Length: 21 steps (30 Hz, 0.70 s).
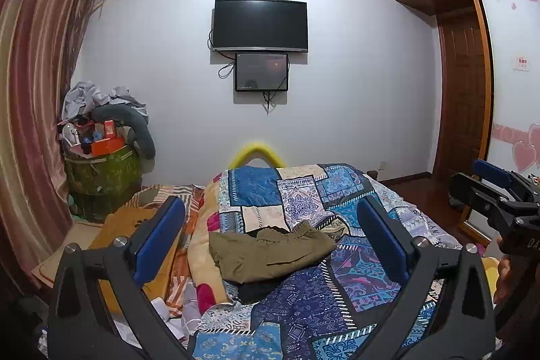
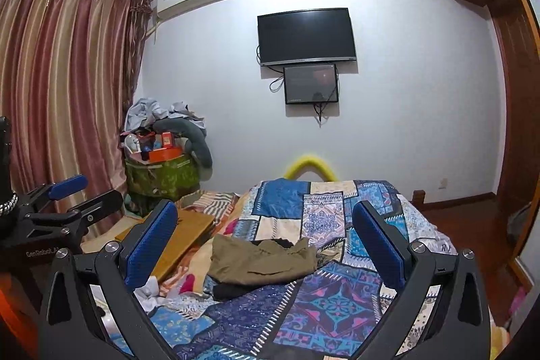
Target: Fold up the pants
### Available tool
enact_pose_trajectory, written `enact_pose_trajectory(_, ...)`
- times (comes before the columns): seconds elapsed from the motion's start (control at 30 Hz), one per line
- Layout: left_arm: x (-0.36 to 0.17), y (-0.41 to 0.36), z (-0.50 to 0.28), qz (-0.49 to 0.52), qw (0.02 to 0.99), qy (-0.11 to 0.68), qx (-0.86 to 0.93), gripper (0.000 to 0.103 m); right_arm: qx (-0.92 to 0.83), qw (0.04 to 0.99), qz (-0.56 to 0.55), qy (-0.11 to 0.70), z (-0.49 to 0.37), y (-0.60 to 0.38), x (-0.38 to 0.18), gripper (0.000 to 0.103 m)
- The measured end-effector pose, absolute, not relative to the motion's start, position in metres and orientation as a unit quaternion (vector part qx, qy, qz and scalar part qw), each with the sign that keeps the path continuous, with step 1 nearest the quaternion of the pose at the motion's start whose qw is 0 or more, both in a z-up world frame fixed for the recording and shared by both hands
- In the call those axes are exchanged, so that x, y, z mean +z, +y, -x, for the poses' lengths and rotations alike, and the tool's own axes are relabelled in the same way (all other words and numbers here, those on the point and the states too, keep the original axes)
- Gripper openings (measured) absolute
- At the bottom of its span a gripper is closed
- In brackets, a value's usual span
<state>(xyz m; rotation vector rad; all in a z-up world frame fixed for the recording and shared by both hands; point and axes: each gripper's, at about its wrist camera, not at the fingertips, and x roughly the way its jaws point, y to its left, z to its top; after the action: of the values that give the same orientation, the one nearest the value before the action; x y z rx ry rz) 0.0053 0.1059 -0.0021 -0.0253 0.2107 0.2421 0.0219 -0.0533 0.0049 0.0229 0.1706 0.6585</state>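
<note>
Olive-brown pants point(image 1: 270, 253) point(image 2: 261, 262) lie folded into a compact bundle on the patchwork quilt point(image 1: 324, 296) point(image 2: 324, 296), on top of a dark garment point(image 1: 251, 291) point(image 2: 233, 289). My left gripper point(image 1: 270, 238) is open, held above the bed, and its blue pads frame the pants without touching them. My right gripper point(image 2: 266, 242) is open too, also raised clear of the pants, with nothing between its fingers. Each gripper shows at the edge of the other's view: the right gripper point(image 1: 496, 188) and the left gripper point(image 2: 77, 194).
An orange-yellow blanket point(image 1: 199, 245) and a flat tan board point(image 2: 182, 235) lie left of the quilt. A green hamper point(image 1: 101, 174) piled with clutter stands by the curtain point(image 1: 30, 110). A TV point(image 1: 260, 26) hangs on the far wall; a wooden wardrobe point(image 1: 462, 83) is at right.
</note>
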Motion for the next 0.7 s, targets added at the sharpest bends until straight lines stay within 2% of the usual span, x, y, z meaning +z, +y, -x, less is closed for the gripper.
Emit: enact_pose_trajectory(0.7,-0.0049,0.1025,-0.0076,0.006,0.988,0.111,0.103,0.103,0.317,0.944,-0.018,0.090,-0.0232,-0.0572,0.0051,0.103)
